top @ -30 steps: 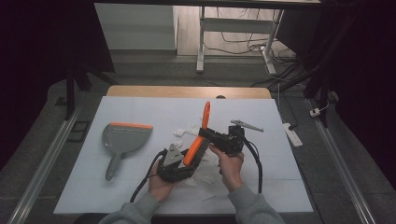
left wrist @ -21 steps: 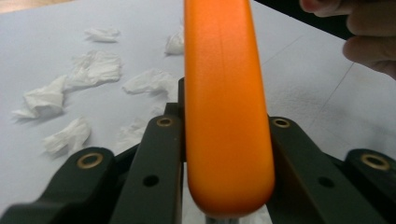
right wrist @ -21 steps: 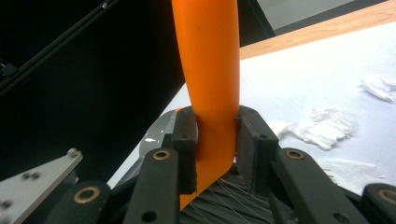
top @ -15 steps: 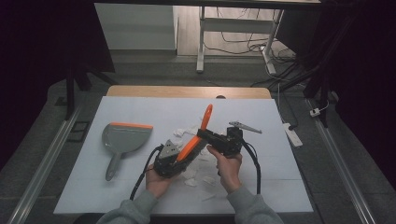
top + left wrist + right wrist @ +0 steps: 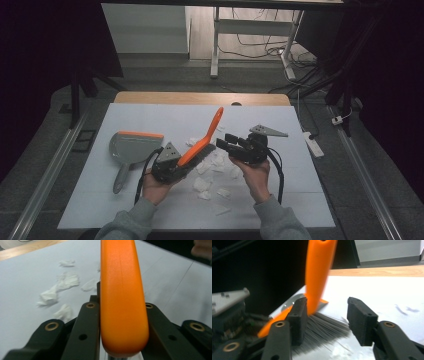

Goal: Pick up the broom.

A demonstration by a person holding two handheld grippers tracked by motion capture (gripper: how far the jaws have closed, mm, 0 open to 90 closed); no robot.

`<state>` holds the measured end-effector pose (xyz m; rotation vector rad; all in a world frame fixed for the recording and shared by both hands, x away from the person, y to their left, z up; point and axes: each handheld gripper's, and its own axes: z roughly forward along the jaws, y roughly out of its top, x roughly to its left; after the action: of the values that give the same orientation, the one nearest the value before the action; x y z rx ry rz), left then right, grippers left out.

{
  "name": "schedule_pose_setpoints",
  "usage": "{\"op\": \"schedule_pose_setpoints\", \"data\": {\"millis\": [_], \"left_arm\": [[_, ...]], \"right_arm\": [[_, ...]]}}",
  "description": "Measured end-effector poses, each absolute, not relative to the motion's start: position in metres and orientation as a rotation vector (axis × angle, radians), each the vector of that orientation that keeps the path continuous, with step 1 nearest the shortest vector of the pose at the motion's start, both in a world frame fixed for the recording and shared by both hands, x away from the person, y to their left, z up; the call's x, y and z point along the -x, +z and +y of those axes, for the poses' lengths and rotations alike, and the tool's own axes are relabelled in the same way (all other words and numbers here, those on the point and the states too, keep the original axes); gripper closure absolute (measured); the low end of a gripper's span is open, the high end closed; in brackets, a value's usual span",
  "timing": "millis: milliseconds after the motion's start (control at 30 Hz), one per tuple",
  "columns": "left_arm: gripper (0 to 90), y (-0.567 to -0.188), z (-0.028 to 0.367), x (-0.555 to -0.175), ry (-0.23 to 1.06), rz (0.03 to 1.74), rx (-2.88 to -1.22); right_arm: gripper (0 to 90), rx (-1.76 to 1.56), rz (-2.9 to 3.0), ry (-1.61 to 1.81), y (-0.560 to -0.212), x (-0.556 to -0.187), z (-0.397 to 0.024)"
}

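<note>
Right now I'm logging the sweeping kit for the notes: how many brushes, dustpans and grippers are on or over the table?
Brush, orange handle, clamped in the left gripper: 1
Dustpan, grey with an orange edge: 1
Grippers, with the right gripper open beside the bristles: 2
Total: 4
Paper scraps are scattered and not counted.

A hand brush point(image 5: 201, 144) of smooth, faintly glossy orange plastic with fine dark bristles, gripped between matt black plastic fingers point(image 5: 86, 325). Crumpled white paper scraps point(image 5: 202, 184) on a matt white table point(image 5: 300, 200) with a wood edge; at nine o'clock, a dull grey metal-look dustpan point(image 5: 131, 148).
</note>
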<state>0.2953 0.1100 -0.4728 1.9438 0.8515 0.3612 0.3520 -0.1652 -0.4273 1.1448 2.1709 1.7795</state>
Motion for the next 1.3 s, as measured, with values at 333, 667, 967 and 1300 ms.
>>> {"op": "schedule_pose_setpoints", "data": {"millis": [333,667,967,1300], "left_arm": [[78.6,-0.461,0.127,-0.298,0.364,0.801,-2.074],[78.6,-0.457,0.125,-0.301,0.341,0.745,-2.166],[78.5,-0.459,0.095,-0.311,0.291,0.612,-2.304],[78.5,-0.462,0.076,-0.308,0.274,0.519,-2.399]], "right_arm": [[42.0,-0.968,2.379,1.592,-0.416,-0.351,-0.179],[39.4,-0.725,2.51,1.385,-0.401,-0.336,-0.175],[37.4,-0.634,2.548,1.313,-0.394,-0.33,-0.173],[34.3,-0.525,2.622,1.162,-0.395,-0.328,-0.165]]}}
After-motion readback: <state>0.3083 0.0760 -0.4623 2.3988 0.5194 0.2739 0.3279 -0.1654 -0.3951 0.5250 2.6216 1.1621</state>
